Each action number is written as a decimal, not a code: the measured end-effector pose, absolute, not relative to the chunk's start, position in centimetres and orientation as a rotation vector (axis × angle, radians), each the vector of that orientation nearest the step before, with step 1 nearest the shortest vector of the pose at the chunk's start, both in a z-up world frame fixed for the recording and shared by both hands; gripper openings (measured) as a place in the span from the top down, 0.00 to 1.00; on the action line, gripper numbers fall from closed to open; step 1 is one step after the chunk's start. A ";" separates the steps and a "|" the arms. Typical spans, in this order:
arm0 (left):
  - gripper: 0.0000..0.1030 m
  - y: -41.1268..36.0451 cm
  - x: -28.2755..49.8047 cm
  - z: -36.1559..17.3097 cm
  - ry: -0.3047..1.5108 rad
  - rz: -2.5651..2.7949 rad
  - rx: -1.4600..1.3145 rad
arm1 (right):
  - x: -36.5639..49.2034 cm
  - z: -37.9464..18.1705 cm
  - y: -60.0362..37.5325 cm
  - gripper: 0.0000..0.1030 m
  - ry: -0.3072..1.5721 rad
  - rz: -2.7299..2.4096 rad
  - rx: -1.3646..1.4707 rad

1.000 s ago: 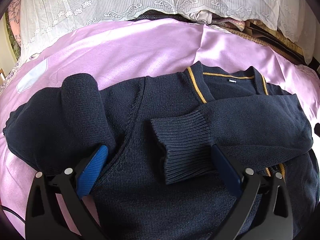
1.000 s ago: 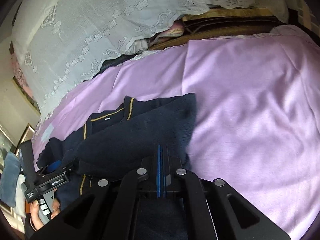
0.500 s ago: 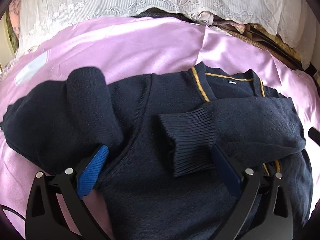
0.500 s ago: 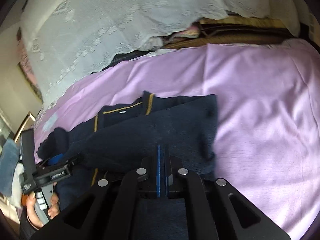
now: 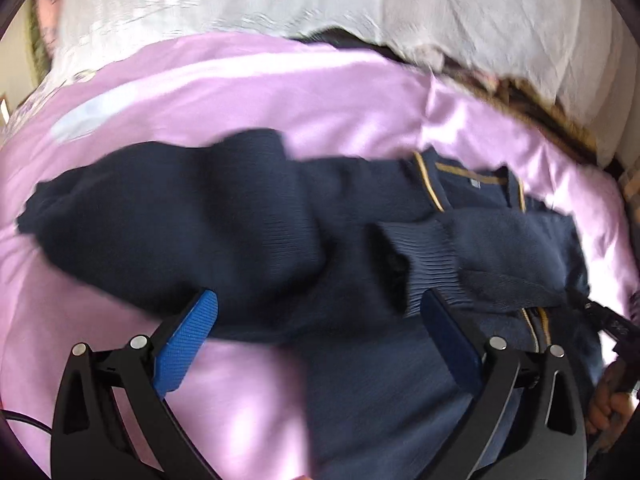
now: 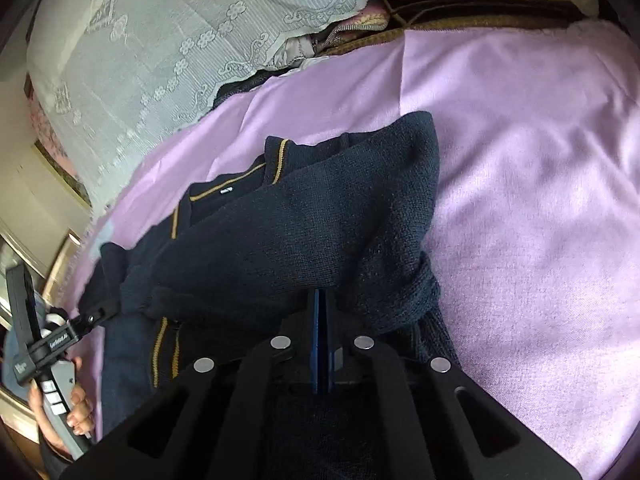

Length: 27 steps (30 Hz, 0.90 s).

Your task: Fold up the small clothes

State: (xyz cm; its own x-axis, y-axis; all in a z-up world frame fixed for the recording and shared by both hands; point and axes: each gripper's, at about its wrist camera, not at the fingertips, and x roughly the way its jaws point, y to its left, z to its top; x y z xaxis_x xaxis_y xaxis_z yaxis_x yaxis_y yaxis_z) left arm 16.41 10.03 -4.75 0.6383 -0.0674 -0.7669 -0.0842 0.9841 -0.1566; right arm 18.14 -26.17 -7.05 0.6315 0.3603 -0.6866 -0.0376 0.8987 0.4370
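A navy knit sweater (image 5: pixel 360 248) with yellow-trimmed collar lies on a pink satin bedspread (image 5: pixel 280 92), and both grippers are at its near edge.

The left gripper (image 5: pixel 320 308) stands wide open, its blue pads far apart. Between and just ahead of them bulges a thick mass of the sweater's body and one sleeve, which spreads out beyond the left pad onto the bedspread. Neither pad visibly presses on the fabric, though motion blur leaves contact at the tips unclear. The ribbed cuff (image 5: pixel 424 256) of the other sleeve lies across the sweater's front, just ahead of the right-side pad. The collar sits farther ahead, toward the right.

The right gripper (image 6: pixel 321 300) has its jaws drawn together, the blue pads nearly meeting. Knit fabric bunches tightly around their tips and rises ahead in a lifted fold, so they appear to pinch the sweater's edge. The folded-over sleeve and shoulder stretch ahead and to the left of these jaws; bare bedspread lies to their right. At far left of this view a hand (image 6: pixel 68 408) grips the other gripper's handle.
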 end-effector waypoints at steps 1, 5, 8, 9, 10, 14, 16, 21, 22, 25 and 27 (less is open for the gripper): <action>0.04 11.8 15.5 -4.4 0.862 0.043 -0.217 | 18.1 -7.3 -26.7 0.96 0.862 0.249 0.443; 0.04 18.7 13.4 -4.5 0.832 0.165 -0.374 | 17.9 -7.5 -27.2 0.96 0.850 0.265 0.498; 0.04 24.3 13.1 -5.4 0.811 0.146 -0.626 | 17.4 -7.4 -27.1 0.81 0.829 0.279 0.516; 0.04 25.2 13.2 -5.5 0.800 0.135 -0.675 | 17.0 -7.0 -27.0 0.68 0.804 0.285 0.521; 0.04 26.6 13.5 -5.5 0.786 0.126 -0.743 | 16.6 -6.6 -26.7 0.62 0.780 0.280 0.510; 0.04 29.6 15.5 -6.0 0.799 0.146 -0.773 | 14.1 -3.8 -25.3 0.23 0.623 0.168 0.368; 0.04 31.3 16.1 -6.9 0.785 0.162 -0.825 | 13.6 -3.4 -25.0 0.22 0.595 0.150 0.335; 0.09 32.6 16.4 -7.2 0.732 0.157 -0.871 | 13.2 -3.3 -25.6 0.22 0.595 0.082 0.350; 0.14 32.7 16.3 -7.1 0.731 0.167 -0.865 | 12.9 -3.1 -25.6 0.22 0.582 0.060 0.357; 0.51 32.9 16.3 -7.1 0.737 0.185 -0.858 | 12.3 -2.8 -24.4 0.22 0.578 0.060 0.345; 0.65 32.8 16.4 -7.2 0.743 0.189 -0.848 | 11.8 -2.9 -22.9 0.22 0.595 0.063 0.296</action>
State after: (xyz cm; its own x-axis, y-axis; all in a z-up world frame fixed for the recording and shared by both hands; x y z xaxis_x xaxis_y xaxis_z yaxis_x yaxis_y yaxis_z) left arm 16.36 32.85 -7.16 0.7364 -0.1316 -0.6636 -0.4331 0.6619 -0.6118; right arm 11.79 -22.94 -2.92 0.8274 0.1430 -0.5431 0.0270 0.9558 0.2927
